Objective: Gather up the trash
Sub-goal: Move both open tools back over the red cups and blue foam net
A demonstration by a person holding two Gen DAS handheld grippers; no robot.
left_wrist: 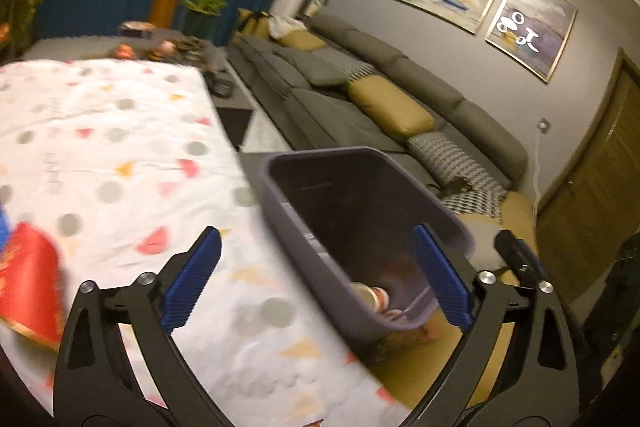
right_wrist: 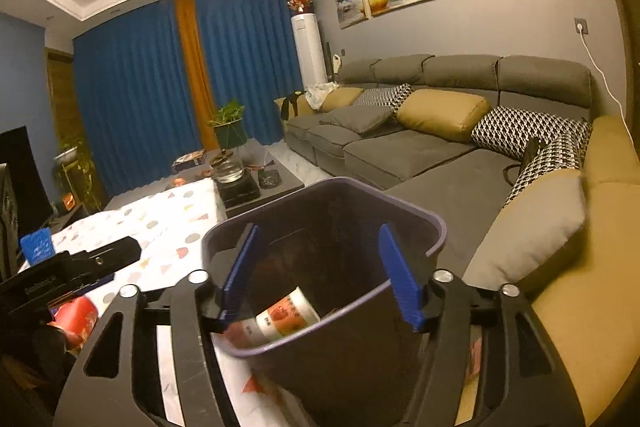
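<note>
A dark purple trash bin (left_wrist: pixel 460 227) stands beside the table, off its right edge. At its bottom lie paper cups (left_wrist: pixel 374 297) with red print; from the right wrist they show as a white and orange cup (right_wrist: pixel 290 315). My left gripper (left_wrist: pixel 316 279) is open and empty, straddling the table edge and the bin's near wall. My right gripper (right_wrist: pixel 320 275) hangs open over the bin (right_wrist: pixel 438 227) with nothing between its fingers. A red paper item (left_wrist: pixel 30 287) lies on the table at the far left, also visible as the red item (right_wrist: pixel 76 315).
The table (left_wrist: pixel 120 147) has a white cloth with coloured dots. A grey sofa (right_wrist: pixel 400 151) with yellow and patterned cushions runs along the right. A dark coffee table (right_wrist: pixel 248 183) with a glass kettle stands beyond. Part of the left gripper, with a blue pad (right_wrist: pixel 36 246), shows at the left.
</note>
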